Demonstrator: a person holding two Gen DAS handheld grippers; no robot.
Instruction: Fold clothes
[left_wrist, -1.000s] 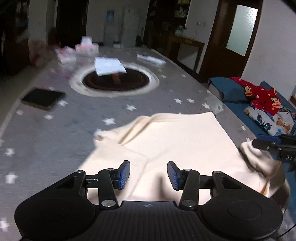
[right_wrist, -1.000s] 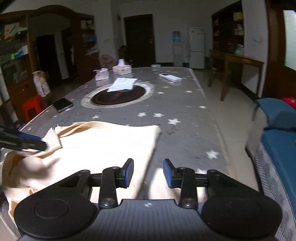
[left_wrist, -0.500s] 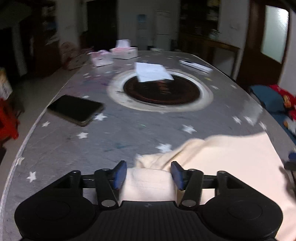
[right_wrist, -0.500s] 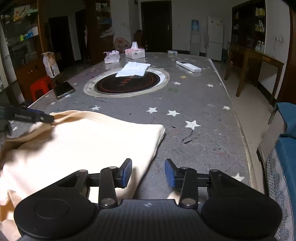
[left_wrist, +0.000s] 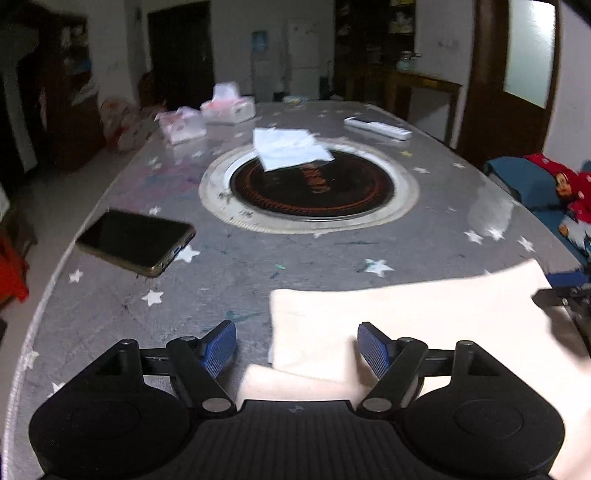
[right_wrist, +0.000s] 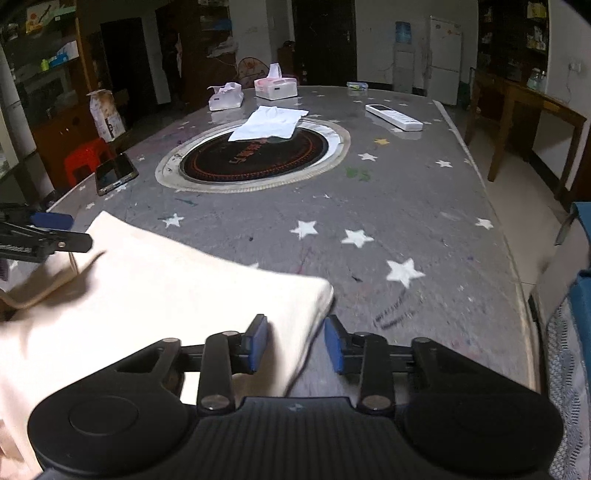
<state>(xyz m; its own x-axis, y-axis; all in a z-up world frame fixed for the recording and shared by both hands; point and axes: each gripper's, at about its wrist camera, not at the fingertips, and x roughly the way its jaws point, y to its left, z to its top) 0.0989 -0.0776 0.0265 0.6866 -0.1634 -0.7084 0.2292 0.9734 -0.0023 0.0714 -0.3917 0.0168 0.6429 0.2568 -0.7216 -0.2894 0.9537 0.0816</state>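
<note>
Jaws of the left gripper (left_wrist: 295, 345) now gape wide over the cloth's left corner, having widened within the last second, while the right gripper (right_wrist: 295, 343) stays open astride its right corner, leaving the cream cloth (right_wrist: 177, 291) flat, layered, at the table's (right_wrist: 424, 206) near edge, suggesting a fold just laid

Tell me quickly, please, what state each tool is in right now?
Left tool: open, holding nothing, its fingers astride the corner of the cream garment.
Right tool: open, holding nothing, the garment's edge between its fingers.
</note>
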